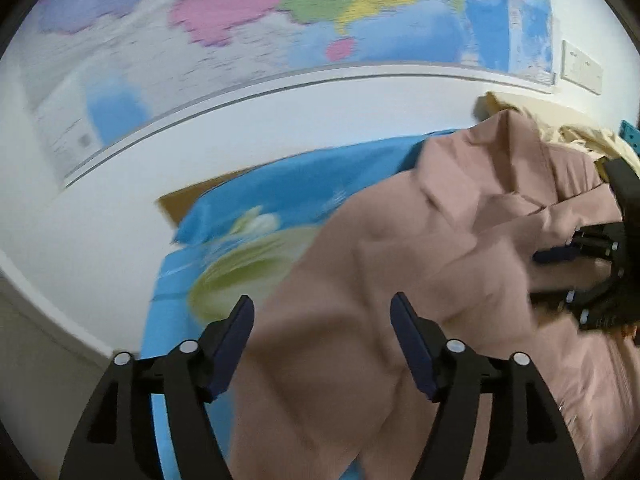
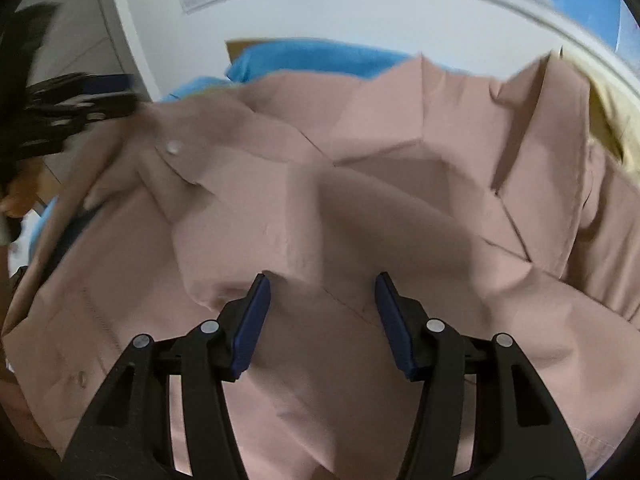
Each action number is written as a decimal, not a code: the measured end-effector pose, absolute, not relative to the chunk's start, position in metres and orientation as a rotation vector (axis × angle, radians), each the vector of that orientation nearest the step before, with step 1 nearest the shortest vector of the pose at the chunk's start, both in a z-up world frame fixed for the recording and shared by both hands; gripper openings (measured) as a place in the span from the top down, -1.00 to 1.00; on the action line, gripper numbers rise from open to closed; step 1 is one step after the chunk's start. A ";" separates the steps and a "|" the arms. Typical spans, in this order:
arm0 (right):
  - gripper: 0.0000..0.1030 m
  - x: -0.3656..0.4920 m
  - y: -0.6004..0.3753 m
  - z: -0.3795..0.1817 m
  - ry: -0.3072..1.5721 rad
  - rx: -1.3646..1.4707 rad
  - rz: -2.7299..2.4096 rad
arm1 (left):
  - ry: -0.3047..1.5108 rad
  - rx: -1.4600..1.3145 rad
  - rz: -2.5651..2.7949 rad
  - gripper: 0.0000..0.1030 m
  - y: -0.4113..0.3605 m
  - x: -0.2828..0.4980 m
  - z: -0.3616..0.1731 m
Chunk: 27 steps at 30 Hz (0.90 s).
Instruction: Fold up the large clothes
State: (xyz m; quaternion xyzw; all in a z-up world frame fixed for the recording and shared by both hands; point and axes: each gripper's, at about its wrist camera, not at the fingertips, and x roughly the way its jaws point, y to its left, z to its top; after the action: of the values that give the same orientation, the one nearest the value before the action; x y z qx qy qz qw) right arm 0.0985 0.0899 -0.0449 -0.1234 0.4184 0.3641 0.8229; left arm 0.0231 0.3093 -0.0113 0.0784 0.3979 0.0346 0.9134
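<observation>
A large dusty-pink shirt (image 1: pixel 400 264) lies crumpled in a heap on a blue map-printed cloth (image 1: pixel 280 184). My left gripper (image 1: pixel 322 312) is open above the shirt's left edge, with nothing between the fingers. The right gripper (image 1: pixel 560 264) shows at the right edge of the left wrist view, over the shirt. In the right wrist view the shirt (image 2: pixel 360 184) fills the frame, with a white button (image 2: pixel 173 146) on a flap. My right gripper (image 2: pixel 322 288) is open just above the folds. The left gripper (image 2: pixel 72 104) shows blurred at the left.
A white wall (image 1: pixel 280 120) with a big coloured map (image 1: pixel 280 8) stands behind the table. A cream garment (image 1: pixel 580 136) lies beyond the shirt at the right. A brown table corner (image 1: pixel 176 204) shows under the blue cloth.
</observation>
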 end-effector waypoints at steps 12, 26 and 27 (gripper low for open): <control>-0.22 0.043 0.103 -0.003 0.874 -0.107 1.093 | 0.894 0.061 0.116 -0.41 0.353 -0.022 -0.030; 0.96 -0.025 0.283 -0.043 1.162 -0.093 1.541 | 0.795 -0.064 0.193 -0.41 0.383 -0.057 0.000; 0.96 -0.023 0.281 -0.038 1.156 -0.085 1.547 | 0.789 -0.076 0.199 -0.41 0.386 -0.061 0.003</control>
State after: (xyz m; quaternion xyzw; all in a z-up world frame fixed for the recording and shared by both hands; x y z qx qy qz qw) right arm -0.0234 0.2815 -0.0383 -0.0361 0.4922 0.6586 0.5681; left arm -0.0612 0.3857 0.0028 -0.0369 0.3836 0.0965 0.9177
